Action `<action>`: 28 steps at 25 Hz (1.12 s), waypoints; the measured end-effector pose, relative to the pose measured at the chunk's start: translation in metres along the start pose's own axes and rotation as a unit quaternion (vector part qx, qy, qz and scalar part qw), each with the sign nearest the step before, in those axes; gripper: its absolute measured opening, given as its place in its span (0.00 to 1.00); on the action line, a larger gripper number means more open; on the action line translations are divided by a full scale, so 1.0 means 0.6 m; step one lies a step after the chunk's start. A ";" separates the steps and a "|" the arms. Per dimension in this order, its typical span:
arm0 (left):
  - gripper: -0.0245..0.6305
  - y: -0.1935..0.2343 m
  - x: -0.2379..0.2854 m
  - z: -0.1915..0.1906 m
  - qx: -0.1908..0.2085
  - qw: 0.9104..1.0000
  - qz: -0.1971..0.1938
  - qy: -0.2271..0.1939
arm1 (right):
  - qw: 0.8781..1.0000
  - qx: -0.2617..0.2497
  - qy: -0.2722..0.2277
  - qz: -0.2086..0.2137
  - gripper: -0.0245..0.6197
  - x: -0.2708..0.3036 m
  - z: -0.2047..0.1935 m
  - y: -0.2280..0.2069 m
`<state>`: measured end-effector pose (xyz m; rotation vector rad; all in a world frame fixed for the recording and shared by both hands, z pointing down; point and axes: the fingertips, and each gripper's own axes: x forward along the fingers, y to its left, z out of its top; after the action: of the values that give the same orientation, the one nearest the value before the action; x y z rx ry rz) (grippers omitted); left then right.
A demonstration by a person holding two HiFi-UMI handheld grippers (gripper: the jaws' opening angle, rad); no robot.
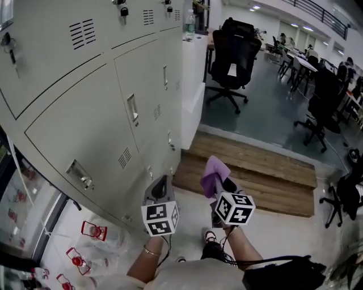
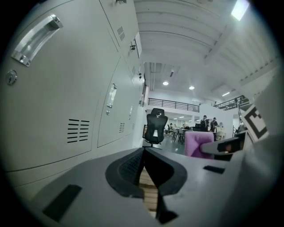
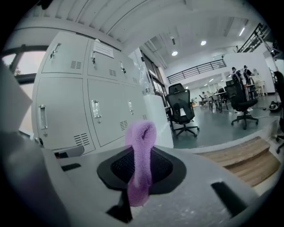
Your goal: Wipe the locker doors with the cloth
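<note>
Two grippers hang near the lockers (image 1: 96, 119): right gripper (image 1: 221, 186) clamped on the purple cloth (image 3: 141, 146), left gripper (image 2: 143, 154) pressed together, empty

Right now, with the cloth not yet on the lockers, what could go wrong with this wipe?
The cloth is pinched by the right gripper as a narrow bunch, so its jaws might scrape the locker doors. The door handles and hanging keys could snag it. The left gripper, shut and empty, sits close to those doors and might knock them.
</note>
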<state>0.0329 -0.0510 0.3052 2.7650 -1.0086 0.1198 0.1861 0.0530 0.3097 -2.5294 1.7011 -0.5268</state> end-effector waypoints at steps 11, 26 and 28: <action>0.05 0.154 0.039 0.008 -0.059 0.976 0.206 -0.024 | 0.977 -0.059 0.043 0.201 0.12 0.248 0.039 0.131; 0.05 0.239 -0.184 -0.064 -0.104 0.879 0.464 -0.034 | 0.889 -0.119 0.120 0.426 0.12 0.249 -0.075 0.344; 0.05 0.242 -0.222 -0.079 -0.102 0.870 0.482 -0.030 | 0.873 -0.147 0.117 0.449 0.12 0.225 -0.094 0.369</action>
<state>-0.1630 -0.0658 0.3552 1.8363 -2.1649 0.0548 0.0170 -0.1485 0.3468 -1.4998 2.9126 -0.5095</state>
